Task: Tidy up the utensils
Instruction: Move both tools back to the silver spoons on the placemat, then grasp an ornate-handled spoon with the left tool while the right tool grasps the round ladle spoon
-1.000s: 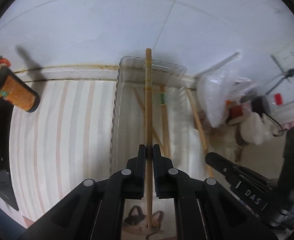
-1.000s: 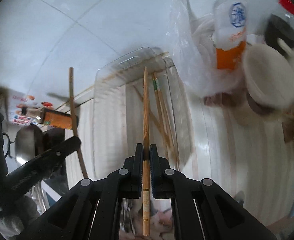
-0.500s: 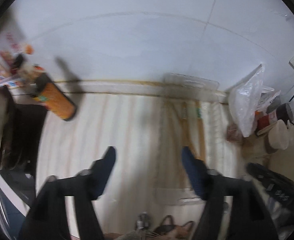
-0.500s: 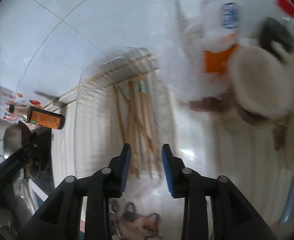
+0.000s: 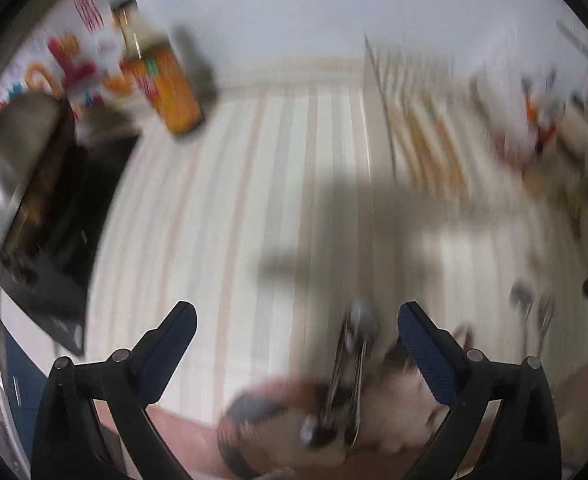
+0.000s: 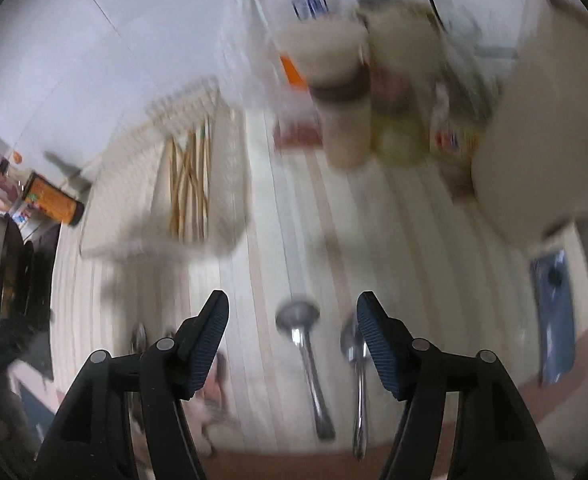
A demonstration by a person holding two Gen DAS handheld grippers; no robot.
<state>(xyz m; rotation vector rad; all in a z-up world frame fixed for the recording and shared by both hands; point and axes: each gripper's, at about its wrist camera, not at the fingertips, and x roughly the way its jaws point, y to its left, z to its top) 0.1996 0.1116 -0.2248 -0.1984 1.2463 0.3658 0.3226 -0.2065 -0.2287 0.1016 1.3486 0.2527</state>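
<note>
Both grippers empty over blurred, probably metal spoons.

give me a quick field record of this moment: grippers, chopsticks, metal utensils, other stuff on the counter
left gripper: open, jaws just been opening, nothing gripped
right gripper: open, jaws just been opening, nothing gripped
chopsticks: lying in the clear tray
metal utensils: ladle and spoon on the striped counter under the right gripper; blurred utensils under the left
orange bottle: at the wall, left of tray
</note>
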